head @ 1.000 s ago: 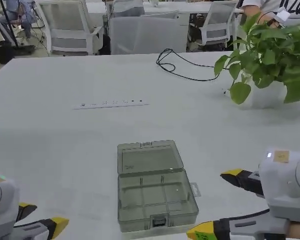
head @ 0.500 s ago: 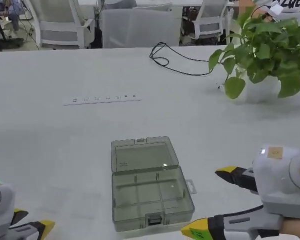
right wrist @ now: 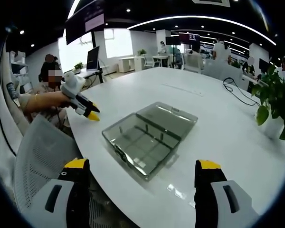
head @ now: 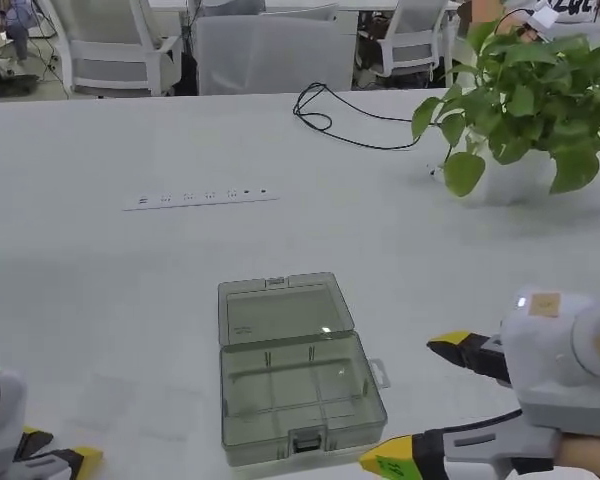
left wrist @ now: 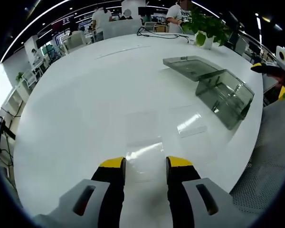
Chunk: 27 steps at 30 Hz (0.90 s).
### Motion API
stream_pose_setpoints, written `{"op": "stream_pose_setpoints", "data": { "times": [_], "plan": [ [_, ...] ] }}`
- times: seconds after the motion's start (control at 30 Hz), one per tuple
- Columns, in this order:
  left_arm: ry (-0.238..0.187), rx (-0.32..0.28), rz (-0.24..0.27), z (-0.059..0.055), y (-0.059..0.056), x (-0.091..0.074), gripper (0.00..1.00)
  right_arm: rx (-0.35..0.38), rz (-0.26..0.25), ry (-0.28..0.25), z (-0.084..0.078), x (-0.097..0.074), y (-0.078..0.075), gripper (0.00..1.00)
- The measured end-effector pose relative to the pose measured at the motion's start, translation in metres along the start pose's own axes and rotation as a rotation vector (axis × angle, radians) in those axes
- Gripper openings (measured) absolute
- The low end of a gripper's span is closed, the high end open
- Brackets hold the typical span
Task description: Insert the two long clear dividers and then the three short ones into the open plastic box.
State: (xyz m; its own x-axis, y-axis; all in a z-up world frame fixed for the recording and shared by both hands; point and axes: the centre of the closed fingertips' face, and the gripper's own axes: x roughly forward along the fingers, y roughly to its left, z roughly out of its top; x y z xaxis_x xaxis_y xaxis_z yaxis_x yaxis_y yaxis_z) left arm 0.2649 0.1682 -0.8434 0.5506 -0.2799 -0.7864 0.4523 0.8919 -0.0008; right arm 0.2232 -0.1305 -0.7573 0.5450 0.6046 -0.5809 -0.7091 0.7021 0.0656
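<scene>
Smoky plastic box lies open between the wide-spread right gripper and narrowly parted left gripper

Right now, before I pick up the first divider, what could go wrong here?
1. The clear dividers lie flat on the white table ahead of the left gripper and barely show. The jaws may slide one along rather than pinch it.
2. The open plastic box sits near the table's edge with nothing holding it. Pressing a divider in might shove it off.
</scene>
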Motion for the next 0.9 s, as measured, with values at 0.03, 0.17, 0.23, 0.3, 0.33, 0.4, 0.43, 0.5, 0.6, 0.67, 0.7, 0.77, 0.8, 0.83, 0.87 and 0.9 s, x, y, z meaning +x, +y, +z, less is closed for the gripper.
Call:
{"op": "stream_pose_setpoints", "data": {
  "times": [0.03,0.17,0.23,0.3,0.33,0.4,0.43,0.5,0.6,0.67,0.7,0.77,0.8,0.83,0.87,0.9],
  "plan": [
    [0.006,0.0,-0.003,0.0,0.0,0.0,0.33,-0.001,0.001,0.0,0.0,0.0,0.0,0.92],
    [0.035,0.01,-0.01,0.002,0.001,0.001,0.33,-0.004,0.0,0.004,0.0,0.0,0.001,0.91],
    [0.05,0.008,-0.013,0.002,0.002,0.002,0.33,-0.004,0.0,0.007,-0.001,0.0,0.001,0.91],
    [0.061,0.007,-0.013,0.002,0.002,0.002,0.33,-0.005,-0.002,0.008,-0.001,0.001,0.002,0.91],
    [0.067,0.008,-0.013,0.002,0.002,0.002,0.33,-0.005,-0.003,0.009,-0.001,0.001,0.002,0.91],
    [0.077,0.009,-0.013,0.002,0.002,0.002,0.33,-0.006,-0.006,0.014,-0.002,0.001,0.001,0.9],
    [0.082,0.008,-0.013,0.001,0.002,0.002,0.33,-0.006,-0.017,0.018,-0.002,0.0,0.0,0.89],
    [0.085,0.012,-0.013,0.0,0.002,0.002,0.33,-0.003,-0.028,0.019,-0.003,0.0,-0.002,0.87],
    [0.094,0.004,-0.006,-0.001,0.003,0.001,0.32,0.009,-0.047,0.033,-0.005,-0.001,-0.006,0.85],
    [0.098,-0.004,0.002,-0.002,0.003,0.0,0.32,0.009,-0.061,0.047,-0.008,-0.001,-0.009,0.83],
    [0.099,-0.002,0.004,-0.003,0.003,0.0,0.32,0.011,-0.063,0.048,-0.009,-0.002,-0.009,0.83],
    [0.104,-0.005,0.014,-0.003,0.003,-0.001,0.32,0.017,-0.064,0.051,-0.01,-0.002,-0.009,0.83],
    [0.105,-0.009,0.016,-0.003,0.003,-0.001,0.31,0.019,-0.065,0.053,-0.01,-0.002,-0.008,0.83],
    [0.103,-0.014,0.017,-0.003,0.004,-0.001,0.31,0.019,-0.066,0.055,-0.011,-0.002,-0.009,0.82],
    [0.098,-0.025,0.02,-0.003,0.005,-0.002,0.31,0.02,-0.07,0.058,-0.012,-0.002,-0.009,0.82],
    [0.095,-0.03,0.019,-0.004,0.005,-0.002,0.31,0.024,-0.073,0.059,-0.012,-0.002,-0.01,0.82]
  ]
}}
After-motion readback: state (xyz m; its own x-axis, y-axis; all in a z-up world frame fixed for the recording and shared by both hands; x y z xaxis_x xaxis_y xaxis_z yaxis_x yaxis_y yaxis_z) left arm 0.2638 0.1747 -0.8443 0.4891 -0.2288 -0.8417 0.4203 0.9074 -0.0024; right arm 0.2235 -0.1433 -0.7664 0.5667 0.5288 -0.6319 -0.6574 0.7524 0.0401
